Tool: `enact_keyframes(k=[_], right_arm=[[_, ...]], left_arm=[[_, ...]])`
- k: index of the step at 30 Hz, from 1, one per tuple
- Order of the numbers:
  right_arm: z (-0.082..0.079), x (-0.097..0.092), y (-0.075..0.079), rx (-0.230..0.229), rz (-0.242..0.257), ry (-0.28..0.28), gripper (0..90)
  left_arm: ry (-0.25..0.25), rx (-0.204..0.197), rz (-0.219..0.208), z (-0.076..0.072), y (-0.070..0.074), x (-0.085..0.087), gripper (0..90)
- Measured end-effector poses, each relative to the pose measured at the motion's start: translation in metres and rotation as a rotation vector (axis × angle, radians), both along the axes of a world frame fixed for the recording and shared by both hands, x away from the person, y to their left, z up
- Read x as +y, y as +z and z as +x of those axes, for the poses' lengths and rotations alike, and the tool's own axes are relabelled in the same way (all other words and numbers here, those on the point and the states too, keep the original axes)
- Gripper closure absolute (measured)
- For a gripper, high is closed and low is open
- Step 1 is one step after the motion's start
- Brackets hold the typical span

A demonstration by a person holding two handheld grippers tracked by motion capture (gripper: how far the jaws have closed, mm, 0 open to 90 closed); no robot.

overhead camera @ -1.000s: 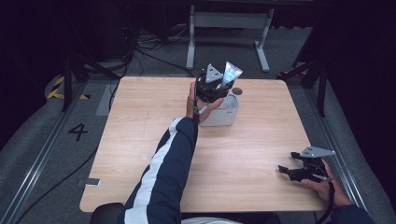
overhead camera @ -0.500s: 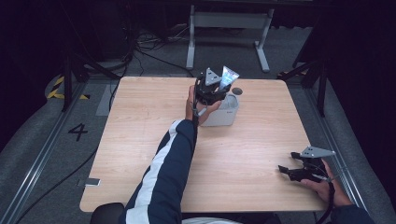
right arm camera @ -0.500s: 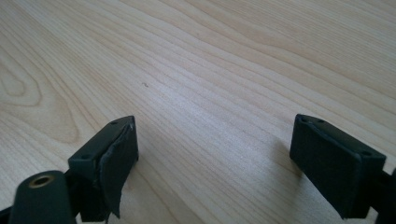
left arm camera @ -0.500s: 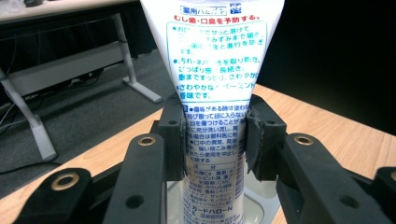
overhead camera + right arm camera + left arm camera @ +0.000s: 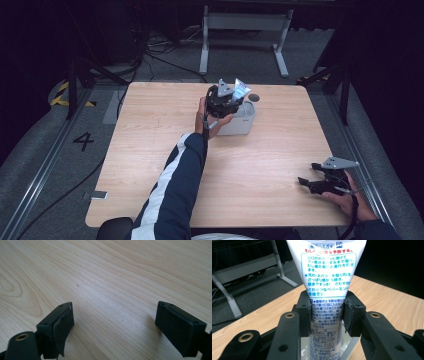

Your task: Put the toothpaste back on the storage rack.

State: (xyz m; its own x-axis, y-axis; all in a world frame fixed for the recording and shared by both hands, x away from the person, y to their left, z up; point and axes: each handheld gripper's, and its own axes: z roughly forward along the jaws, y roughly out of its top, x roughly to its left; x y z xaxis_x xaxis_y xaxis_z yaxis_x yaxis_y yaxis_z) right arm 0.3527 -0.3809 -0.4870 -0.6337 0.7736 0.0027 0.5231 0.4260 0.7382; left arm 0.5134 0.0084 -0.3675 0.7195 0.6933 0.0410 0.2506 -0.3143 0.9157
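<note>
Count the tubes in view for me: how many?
1. The toothpaste tube is clamped in the left gripper above the white container. Others may be hidden inside it.

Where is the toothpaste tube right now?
The tube is clamped in the left hand-held gripper, over the white container near the table's far edge.

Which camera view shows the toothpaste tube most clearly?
The left gripper view: the toothpaste tube stands close, its printed text readable, pinched between the left tongs. The high view shows just its small flat end above the white container. The right gripper view looks at bare table.
</note>
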Motion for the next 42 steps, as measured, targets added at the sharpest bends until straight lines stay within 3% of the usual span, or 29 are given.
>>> enact_keyframes(k=[10,29,42], right_arm=[[0.0000,0.0000,0.0000,0.000,0.001,0.000,15.7],[0.0001,0.0000,0.0000,-0.001,0.000,0.000,15.7],[0.0001,-0.0001,0.0000,-0.001,0.000,0.000,15.7]], left_arm=[[-0.004,0.022,0.027,-0.0037,-0.0032,0.0063,63.2],[-0.039,0.062,0.161,-0.0047,-0.0082,0.0090,62.2],[-0.033,0.068,0.207,-0.0038,-0.0097,0.0061,60.5]])
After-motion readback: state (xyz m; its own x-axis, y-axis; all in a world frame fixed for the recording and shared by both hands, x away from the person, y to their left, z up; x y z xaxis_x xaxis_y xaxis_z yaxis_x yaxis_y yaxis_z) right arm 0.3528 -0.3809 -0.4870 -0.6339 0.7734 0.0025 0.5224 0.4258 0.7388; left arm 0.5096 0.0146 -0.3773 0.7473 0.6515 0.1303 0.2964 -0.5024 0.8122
